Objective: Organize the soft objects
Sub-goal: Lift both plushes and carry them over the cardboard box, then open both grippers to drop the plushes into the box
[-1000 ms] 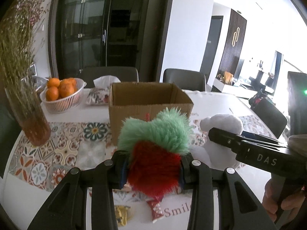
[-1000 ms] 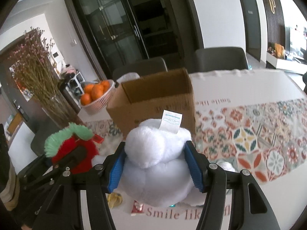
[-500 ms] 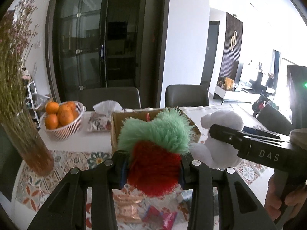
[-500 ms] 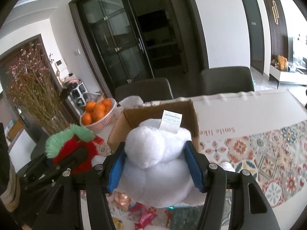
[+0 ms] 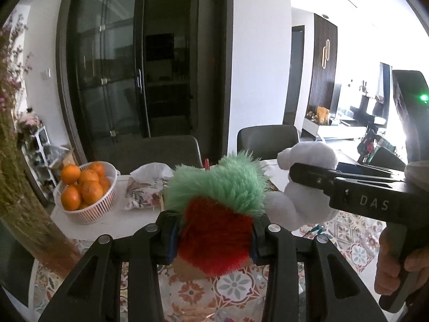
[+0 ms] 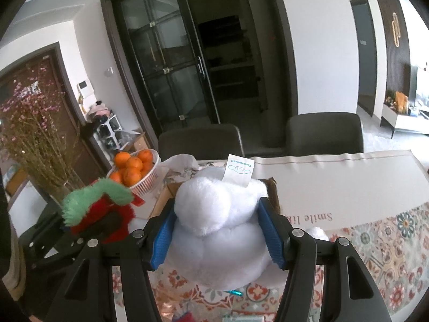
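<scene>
Strawberry plush [image 5: 214, 230] clamped between left gripper [image 5: 213, 238] fingers — white plush [image 6: 222, 230] squeezed in right gripper [image 6: 218, 234].

We are looking close along each claw, side by side, facing the dark doors [image 5: 139, 80], both sharing the orange basket [image 6: 139, 171].

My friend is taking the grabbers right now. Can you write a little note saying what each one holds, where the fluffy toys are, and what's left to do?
Left hand-held gripper: shut on the red and green plush toy, held up above the table.
Right hand-held gripper: shut on the white plush toy, also in the air.
Cardboard box: just behind both toys, mostly hidden, beside the basket of oranges.
Done: both toys are picked up.
Left: neither toy is in the box yet; probably lower each in and let go.
</scene>
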The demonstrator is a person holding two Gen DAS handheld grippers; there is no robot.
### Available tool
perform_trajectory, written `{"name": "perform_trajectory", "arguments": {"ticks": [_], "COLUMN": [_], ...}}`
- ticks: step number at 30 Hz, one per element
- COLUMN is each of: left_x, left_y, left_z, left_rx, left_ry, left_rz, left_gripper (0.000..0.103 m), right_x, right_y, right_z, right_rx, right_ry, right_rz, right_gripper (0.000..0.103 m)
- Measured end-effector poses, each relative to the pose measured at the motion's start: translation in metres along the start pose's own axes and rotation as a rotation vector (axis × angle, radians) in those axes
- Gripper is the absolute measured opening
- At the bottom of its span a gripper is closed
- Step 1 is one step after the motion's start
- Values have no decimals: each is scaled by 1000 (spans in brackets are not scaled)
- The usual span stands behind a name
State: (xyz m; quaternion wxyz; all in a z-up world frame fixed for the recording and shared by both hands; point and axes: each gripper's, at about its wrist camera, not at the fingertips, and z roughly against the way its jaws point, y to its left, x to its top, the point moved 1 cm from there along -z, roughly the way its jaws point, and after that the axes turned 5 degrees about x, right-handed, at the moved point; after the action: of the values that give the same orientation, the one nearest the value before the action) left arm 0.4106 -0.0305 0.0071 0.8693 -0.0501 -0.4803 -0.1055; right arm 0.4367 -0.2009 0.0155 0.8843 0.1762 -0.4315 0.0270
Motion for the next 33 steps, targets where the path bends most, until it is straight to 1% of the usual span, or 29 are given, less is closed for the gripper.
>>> {"name": "perform_trajectory", "arguments": {"ticks": [3,10,14,19,24,29,32,33], "left_x": [7,12,10,5,-4,-12,-17,-18], "left_y": [6,13,16,17,16,11,9,8], "left_z": [-16,-54,-74,-104,-129,-143,-149,-150], "left_rx": [-14,11,-4,-21,-31,-57,-73,-75], "left_ry": [28,84,132,214,285,341,369,375], "left_rz": [20,-5,-17,-24,-43,-67,-72,-72], "left_gripper": [39,39,39,39,39,40,43,46], "right_x": [8,27,31,26,12,2,3,3], "right_y": [0,-4,-10,-20,-28,-33,-32,-32], "right_z": [-15,-54,-82,-120,-146,-162,-167,-167], "right_rx": [8,-5,-5,4,19,22,35,33], "right_ry": [25,68,129,235,320,371,392,393], "right_rz": [6,56,71,54,43,48,50,51], "right_gripper": [61,61,61,61,61,61,62,63]}}
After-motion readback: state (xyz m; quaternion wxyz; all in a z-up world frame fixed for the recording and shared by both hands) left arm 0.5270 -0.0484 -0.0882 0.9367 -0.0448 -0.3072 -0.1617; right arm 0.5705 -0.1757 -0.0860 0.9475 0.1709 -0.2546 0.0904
